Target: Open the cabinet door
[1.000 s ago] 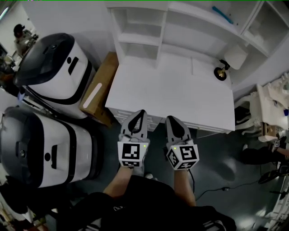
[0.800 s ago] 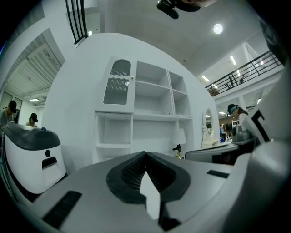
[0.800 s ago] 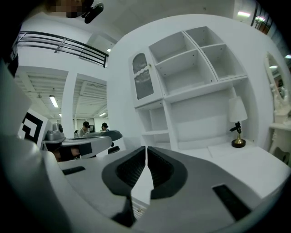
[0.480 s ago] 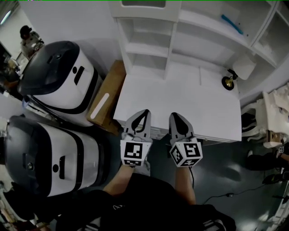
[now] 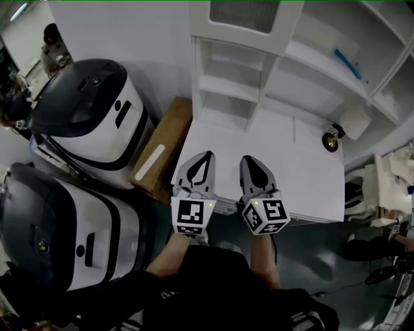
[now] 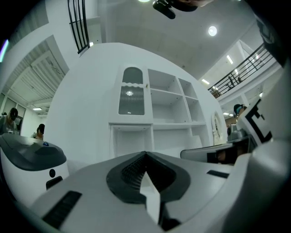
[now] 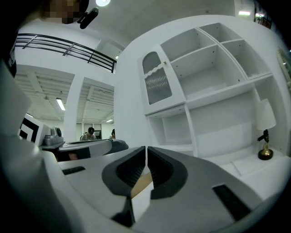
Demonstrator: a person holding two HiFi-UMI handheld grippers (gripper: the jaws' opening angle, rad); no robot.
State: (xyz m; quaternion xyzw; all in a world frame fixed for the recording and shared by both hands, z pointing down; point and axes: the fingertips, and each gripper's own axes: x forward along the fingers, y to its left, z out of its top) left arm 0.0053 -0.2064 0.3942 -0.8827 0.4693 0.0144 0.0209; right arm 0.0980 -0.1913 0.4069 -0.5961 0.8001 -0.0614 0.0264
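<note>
Left gripper (image 5: 207,157) and right gripper (image 5: 248,160) sit side by side over the front edge of the desk (image 5: 278,145). Both point at the shelf unit (image 5: 294,74). Left jaws are pressed together with nothing between them. Right jaws are the same, empty. The cabinet door (image 5: 244,14), an arched ribbed-glass panel, is closed at the shelf unit's top left, at 12 o'clock from the grippers and well apart. Lamp (image 5: 333,141) stands on the desk at 2 o'clock. Box (image 5: 162,155) lies beside the desk at 9 o'clock, with two white-black machines (image 5: 90,110) beyond it.
</note>
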